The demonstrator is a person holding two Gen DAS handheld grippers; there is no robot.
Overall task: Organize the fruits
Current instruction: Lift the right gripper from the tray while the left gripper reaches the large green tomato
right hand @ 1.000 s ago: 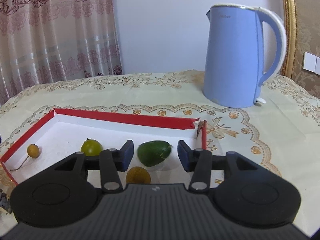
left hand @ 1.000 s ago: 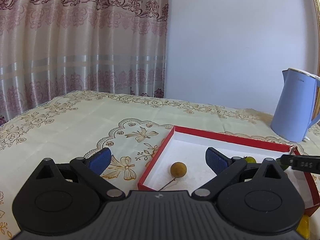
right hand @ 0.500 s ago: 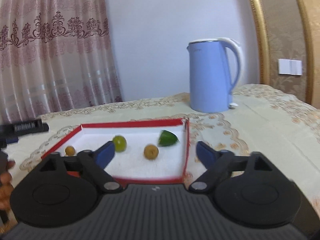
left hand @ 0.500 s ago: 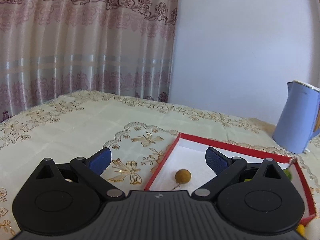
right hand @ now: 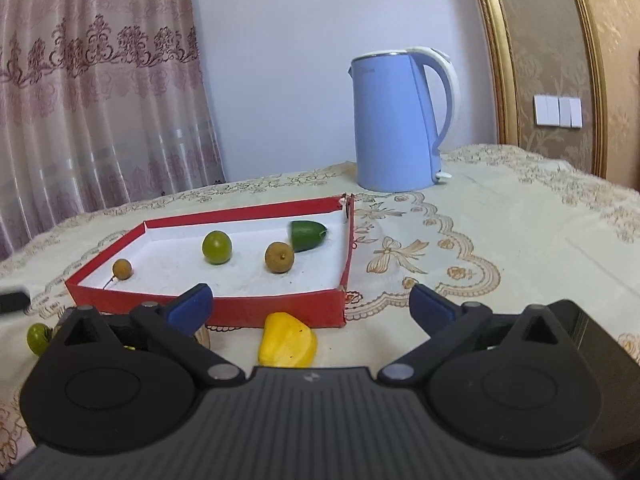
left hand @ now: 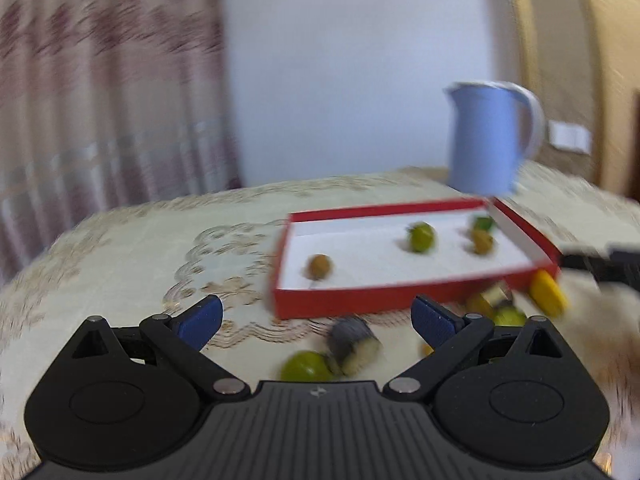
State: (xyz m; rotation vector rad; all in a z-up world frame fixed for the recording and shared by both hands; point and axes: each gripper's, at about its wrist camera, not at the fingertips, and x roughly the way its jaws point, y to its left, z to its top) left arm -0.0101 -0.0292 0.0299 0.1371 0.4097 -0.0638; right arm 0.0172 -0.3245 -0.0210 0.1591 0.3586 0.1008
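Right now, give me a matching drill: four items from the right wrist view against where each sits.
Items:
1. green wedge
2. yellow piece
3. kettle
4. small brown fruit with stem

Places:
A. on the cloth, just outside the red box's near wall
B. in the red box, far right corner
C. in the box, left end
D. on the table beyond the box

Pairs: 1-B, 2-A, 3-D, 4-C

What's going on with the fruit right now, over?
Right hand-held gripper opening, empty; left hand-held gripper open, empty. Four fruits in red box. Yellow piece outside. Nothing blocking.
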